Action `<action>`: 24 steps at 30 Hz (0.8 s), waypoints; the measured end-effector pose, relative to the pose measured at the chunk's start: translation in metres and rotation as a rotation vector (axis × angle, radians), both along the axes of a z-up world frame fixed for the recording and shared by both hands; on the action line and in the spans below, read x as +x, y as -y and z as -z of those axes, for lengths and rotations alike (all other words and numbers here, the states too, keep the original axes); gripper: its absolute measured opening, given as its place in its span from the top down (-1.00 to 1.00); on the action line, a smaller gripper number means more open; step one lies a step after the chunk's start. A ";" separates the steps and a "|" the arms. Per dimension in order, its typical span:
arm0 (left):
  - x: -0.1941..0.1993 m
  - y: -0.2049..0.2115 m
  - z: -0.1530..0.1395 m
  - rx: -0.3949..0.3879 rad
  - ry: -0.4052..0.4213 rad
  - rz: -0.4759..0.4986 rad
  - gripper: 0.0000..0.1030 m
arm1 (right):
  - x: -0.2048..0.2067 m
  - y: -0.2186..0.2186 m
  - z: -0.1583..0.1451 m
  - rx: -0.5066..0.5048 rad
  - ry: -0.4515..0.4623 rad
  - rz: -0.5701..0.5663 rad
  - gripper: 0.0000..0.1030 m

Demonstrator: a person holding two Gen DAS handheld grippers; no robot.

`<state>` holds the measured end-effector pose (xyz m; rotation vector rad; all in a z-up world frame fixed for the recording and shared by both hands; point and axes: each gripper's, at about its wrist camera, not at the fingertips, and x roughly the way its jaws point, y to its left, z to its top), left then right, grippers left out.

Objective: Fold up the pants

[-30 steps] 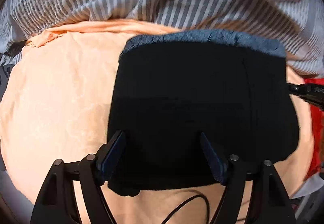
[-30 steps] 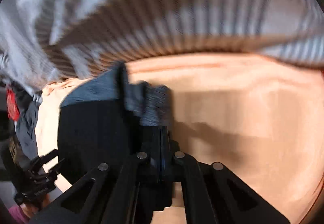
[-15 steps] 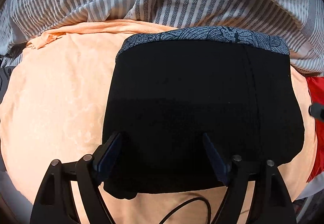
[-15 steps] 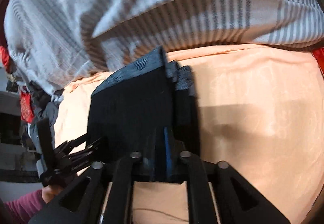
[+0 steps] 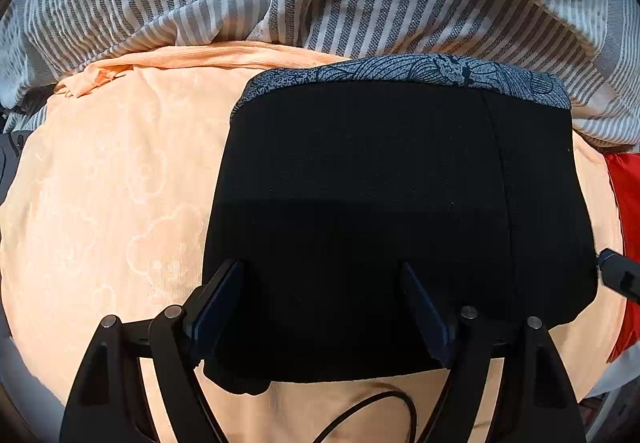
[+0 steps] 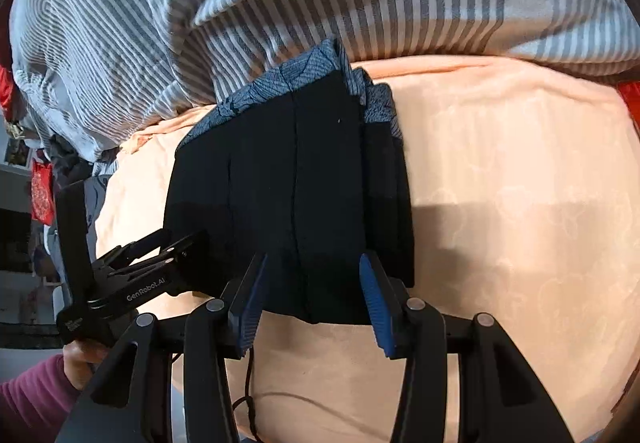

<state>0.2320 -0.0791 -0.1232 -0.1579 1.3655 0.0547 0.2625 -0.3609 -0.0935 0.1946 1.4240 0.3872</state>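
Pants (image 5: pixel 392 211) lie folded, compact, on peach sheet (image 5: pixel 112 203). Your right gripper (image 6: pixel 312 283) jaws opening, nothing pinched. Left gripper (image 5: pixel 324 307) jaws apart above cloth. Fold looks done; next, smooth or leave.

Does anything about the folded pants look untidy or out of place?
Mostly neat: the black pants lie as a flat rectangle on the peach blanket. One detail stands out in the right wrist view: at the far right corner the patterned blue waistband sticks out bunched beyond the edge of the fold.
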 end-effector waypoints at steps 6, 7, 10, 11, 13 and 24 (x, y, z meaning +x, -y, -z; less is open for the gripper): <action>0.001 0.001 0.000 0.008 0.003 -0.005 -0.59 | -0.005 -0.010 0.013 -0.027 -0.030 -0.052 0.03; 0.001 0.001 0.000 0.009 0.002 -0.003 -0.59 | -0.005 -0.009 0.021 -0.036 -0.049 -0.048 0.03; 0.001 0.002 0.001 0.017 0.001 0.010 -0.59 | -0.007 0.000 0.043 -0.052 -0.111 -0.002 0.01; 0.001 0.002 0.001 0.019 0.005 0.012 -0.59 | -0.008 0.003 0.044 -0.038 -0.109 0.011 0.00; 0.000 0.002 0.002 0.015 0.006 0.011 -0.59 | -0.011 0.005 0.044 -0.039 -0.105 0.012 -0.03; -0.001 -0.012 -0.018 0.019 0.017 0.044 -0.59 | -0.014 0.011 0.041 -0.026 -0.137 -0.007 -0.12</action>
